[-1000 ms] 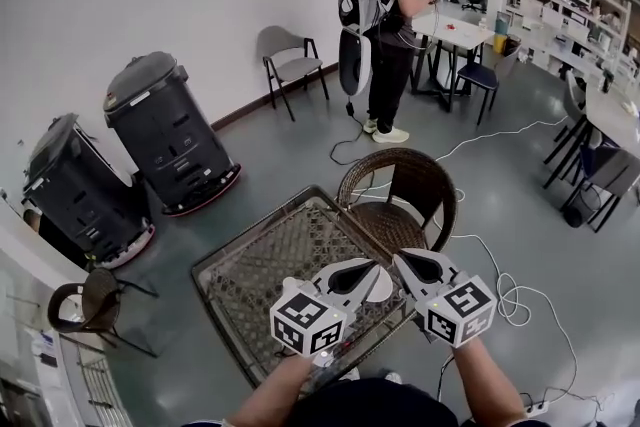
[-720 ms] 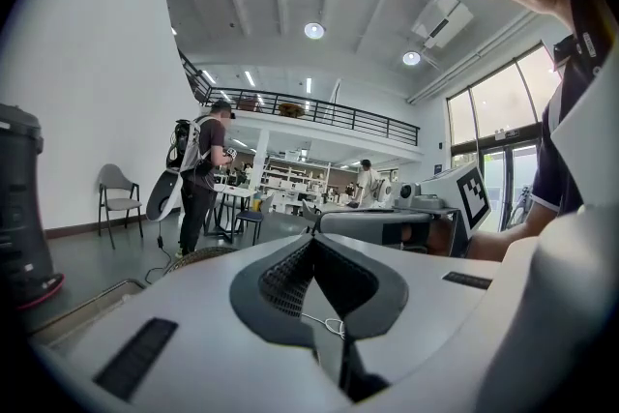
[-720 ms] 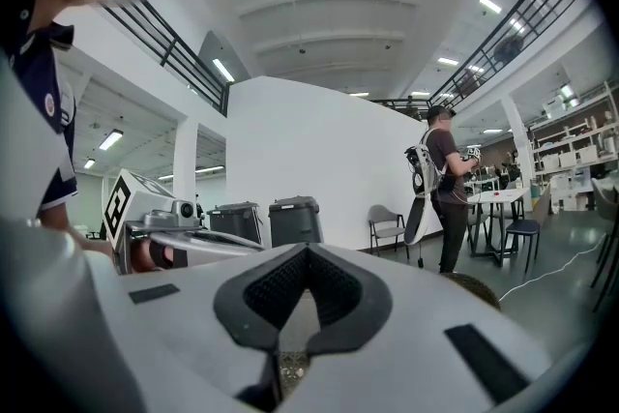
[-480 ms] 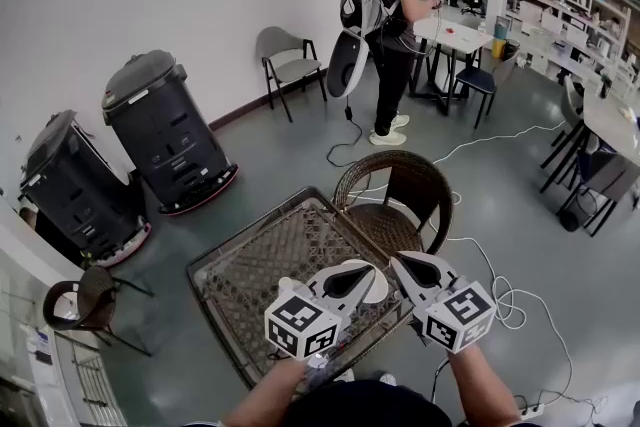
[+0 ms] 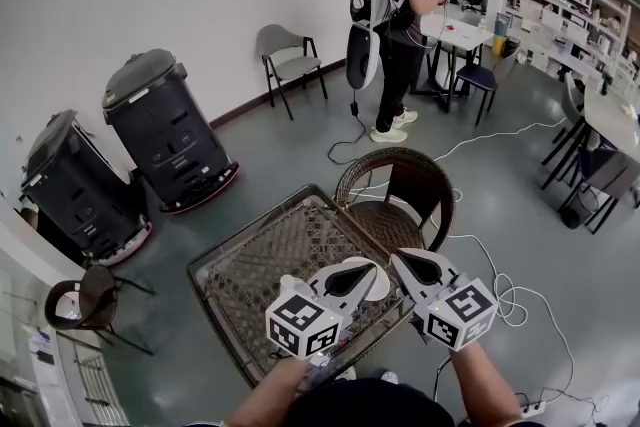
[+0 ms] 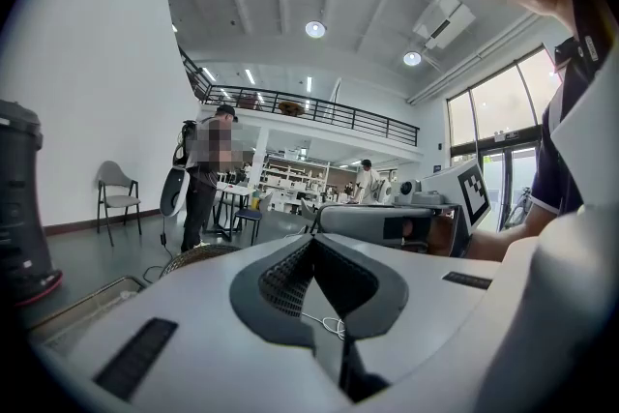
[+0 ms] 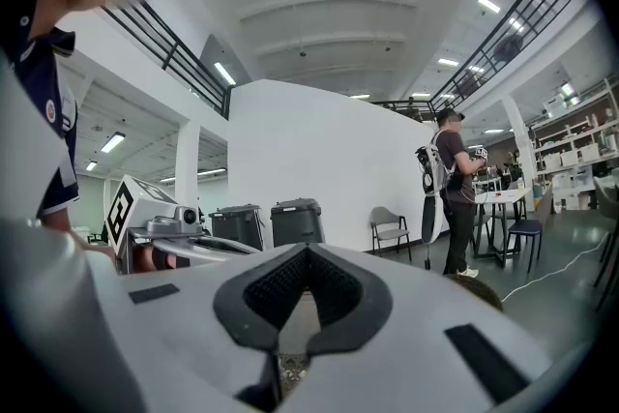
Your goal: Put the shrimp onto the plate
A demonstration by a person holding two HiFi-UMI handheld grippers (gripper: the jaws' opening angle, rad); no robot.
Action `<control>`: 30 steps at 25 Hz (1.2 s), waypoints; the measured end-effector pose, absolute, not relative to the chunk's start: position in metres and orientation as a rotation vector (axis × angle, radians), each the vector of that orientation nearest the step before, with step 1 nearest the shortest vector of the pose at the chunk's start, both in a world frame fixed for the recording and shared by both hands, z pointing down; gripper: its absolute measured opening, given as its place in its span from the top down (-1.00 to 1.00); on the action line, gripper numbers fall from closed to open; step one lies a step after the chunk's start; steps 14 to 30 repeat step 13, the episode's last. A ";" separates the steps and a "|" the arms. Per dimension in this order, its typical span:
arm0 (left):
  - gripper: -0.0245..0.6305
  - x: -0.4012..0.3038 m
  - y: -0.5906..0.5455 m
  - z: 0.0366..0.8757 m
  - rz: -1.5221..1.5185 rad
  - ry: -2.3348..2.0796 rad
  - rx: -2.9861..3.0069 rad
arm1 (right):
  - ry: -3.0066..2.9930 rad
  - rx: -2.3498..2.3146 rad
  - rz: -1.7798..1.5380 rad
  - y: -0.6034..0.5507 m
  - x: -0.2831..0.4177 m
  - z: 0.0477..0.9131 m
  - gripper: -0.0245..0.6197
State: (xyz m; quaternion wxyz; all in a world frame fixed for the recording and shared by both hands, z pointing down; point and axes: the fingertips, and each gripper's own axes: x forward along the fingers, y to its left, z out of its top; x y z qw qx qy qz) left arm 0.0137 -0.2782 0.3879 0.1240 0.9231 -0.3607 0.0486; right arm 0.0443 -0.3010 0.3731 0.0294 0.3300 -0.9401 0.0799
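Observation:
No shrimp shows in any view. Both grippers are held side by side over the near edge of a glass-topped wicker table. My left gripper points up and to the right with its jaws together and nothing between them; the left gripper view shows the same. Around its tip a curved white edge shows, perhaps a plate, mostly hidden by the gripper. My right gripper is a little to the right over the table's corner, shut and empty, as also in the right gripper view.
A round wicker chair stands against the table's far right side. Two black wheeled machines line the left wall, with a grey chair beyond. A person stands farther back. Cables lie on the floor at right.
Both grippers stay almost in place over the table's near edge. The standing person in the background has shifted slightly to the right.

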 end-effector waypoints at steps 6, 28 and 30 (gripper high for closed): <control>0.90 0.015 -0.277 0.387 0.147 -1.056 2.694 | -2.909 1.018 0.247 -0.300 0.045 0.372 0.91; 0.90 0.015 -0.280 0.390 0.150 -1.054 2.695 | -2.918 1.016 0.250 -0.302 0.042 0.371 0.91; 0.90 0.015 -0.280 0.390 0.150 -1.054 2.695 | -2.918 1.016 0.250 -0.302 0.042 0.371 0.91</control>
